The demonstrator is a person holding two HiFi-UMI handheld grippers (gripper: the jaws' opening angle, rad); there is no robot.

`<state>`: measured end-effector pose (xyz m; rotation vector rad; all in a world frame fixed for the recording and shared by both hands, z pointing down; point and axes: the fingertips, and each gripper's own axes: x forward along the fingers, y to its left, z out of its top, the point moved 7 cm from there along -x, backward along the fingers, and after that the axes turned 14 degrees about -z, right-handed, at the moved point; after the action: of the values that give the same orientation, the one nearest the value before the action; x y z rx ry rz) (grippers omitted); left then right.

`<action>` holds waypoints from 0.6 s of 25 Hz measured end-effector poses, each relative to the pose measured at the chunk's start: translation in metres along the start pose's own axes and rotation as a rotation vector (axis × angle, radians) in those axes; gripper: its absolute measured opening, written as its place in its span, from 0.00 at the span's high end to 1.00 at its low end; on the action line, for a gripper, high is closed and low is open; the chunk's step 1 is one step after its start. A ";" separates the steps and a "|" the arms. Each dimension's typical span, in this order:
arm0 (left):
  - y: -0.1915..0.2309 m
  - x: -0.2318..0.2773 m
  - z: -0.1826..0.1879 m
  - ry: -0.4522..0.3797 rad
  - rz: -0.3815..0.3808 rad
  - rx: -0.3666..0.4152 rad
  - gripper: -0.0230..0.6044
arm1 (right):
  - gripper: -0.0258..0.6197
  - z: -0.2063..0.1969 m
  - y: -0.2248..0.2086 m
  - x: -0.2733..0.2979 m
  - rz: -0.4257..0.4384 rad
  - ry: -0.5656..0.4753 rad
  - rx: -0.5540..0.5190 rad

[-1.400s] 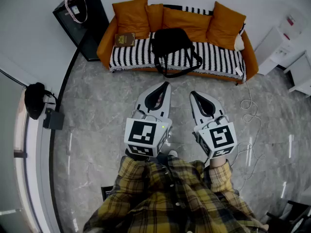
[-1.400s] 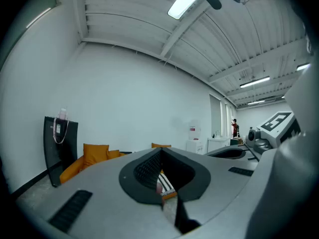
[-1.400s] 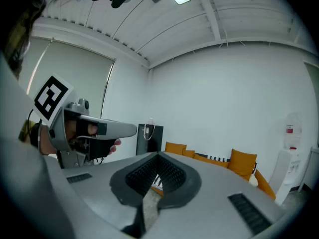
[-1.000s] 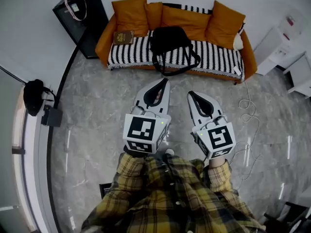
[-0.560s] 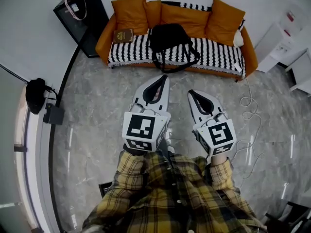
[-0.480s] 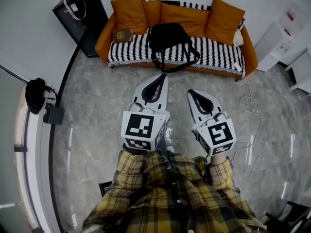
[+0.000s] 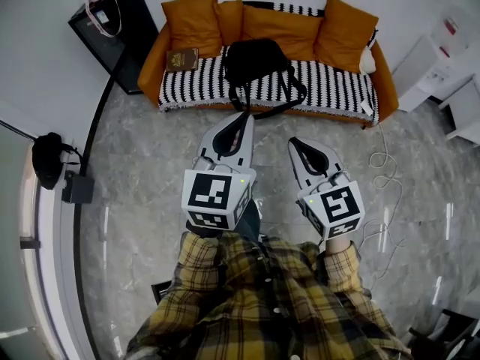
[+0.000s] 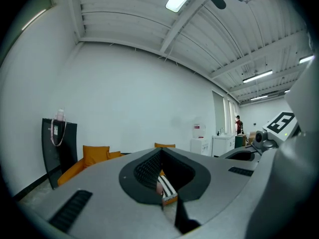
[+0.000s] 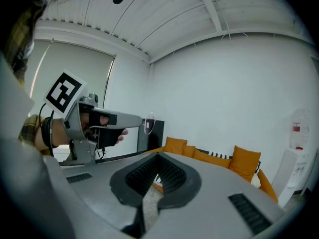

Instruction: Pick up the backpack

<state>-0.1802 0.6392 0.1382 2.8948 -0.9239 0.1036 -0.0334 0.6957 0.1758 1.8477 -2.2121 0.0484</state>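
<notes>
- Both tools are pressed together and pinch nothing: the left gripper (image 7: 244, 120) and the right gripper (image 7: 295, 144) sit side by side at the centre of the head view. Each gripper's own view shows its ribbed pads meeting at the tip, with only room behind them.
- They are carried roughly level with their tips aimed at the top of the frame. This reads as an approach posture, since nothing is within reach and the jaws have no reason to be spread yet.
- The backpack (image 7: 255, 60) is black and lies on the striped seat of the sofa (image 7: 341, 88), at upper centre and well apart from both tips.
- Its strap (image 7: 259, 109) droops in a loop over the seat's front edge. That loop is probably the easiest part to catch, and it faces the grippers.
- Orange cushions (image 7: 191, 17) line the back, so the bag can only be taken from the front.
- A small brown book (image 7: 182, 58) lies on the seat to the left of the bag; its cover print is too small to read.
- Each gripper cube carries black-and-white square markers, which are patterns and not words.
- The red label on the white dispenser (image 7: 450, 40) at upper right cannot be read.
</notes>
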 end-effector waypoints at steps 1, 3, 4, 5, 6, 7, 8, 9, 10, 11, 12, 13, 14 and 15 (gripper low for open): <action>0.011 0.007 0.001 -0.003 0.002 0.000 0.93 | 0.94 0.002 -0.002 0.012 0.001 0.000 -0.003; 0.035 0.022 0.003 -0.003 0.004 -0.002 0.93 | 0.94 0.005 -0.006 0.038 0.002 0.004 -0.006; 0.047 0.031 0.003 0.000 0.004 -0.008 0.93 | 0.94 0.006 -0.009 0.051 0.002 0.011 -0.007; 0.059 0.039 0.004 0.004 0.004 -0.018 0.93 | 0.94 0.008 -0.011 0.064 0.003 0.019 -0.008; 0.073 0.048 0.004 0.007 0.005 -0.026 0.93 | 0.94 0.010 -0.013 0.078 0.004 0.025 -0.008; 0.086 0.056 0.006 0.010 0.007 -0.030 0.93 | 0.94 0.013 -0.016 0.092 0.005 0.028 -0.008; 0.100 0.063 0.007 0.014 0.008 -0.032 0.93 | 0.94 0.016 -0.018 0.106 0.004 0.029 -0.008; 0.113 0.071 0.009 0.018 0.008 -0.032 0.93 | 0.94 0.020 -0.020 0.120 0.002 0.030 -0.007; 0.125 0.078 0.010 0.022 0.006 -0.033 0.93 | 0.94 0.022 -0.022 0.133 0.000 0.032 -0.003; 0.136 0.085 0.012 0.026 0.003 -0.034 0.93 | 0.94 0.024 -0.023 0.147 -0.003 0.036 0.000; 0.148 0.092 0.013 0.030 -0.001 -0.034 0.93 | 0.94 0.026 -0.023 0.160 -0.005 0.042 0.003; 0.159 0.098 0.014 0.033 -0.006 -0.034 0.93 | 0.94 0.028 -0.024 0.172 -0.006 0.047 0.005; 0.169 0.104 0.016 0.036 -0.011 -0.034 0.93 | 0.94 0.030 -0.024 0.184 -0.008 0.052 0.006; 0.179 0.111 0.017 0.037 -0.016 -0.034 0.93 | 0.94 0.032 -0.024 0.195 -0.012 0.055 0.008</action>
<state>-0.1935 0.4287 0.1459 2.8589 -0.8868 0.1391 -0.0465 0.4972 0.1839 1.8406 -2.1667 0.1047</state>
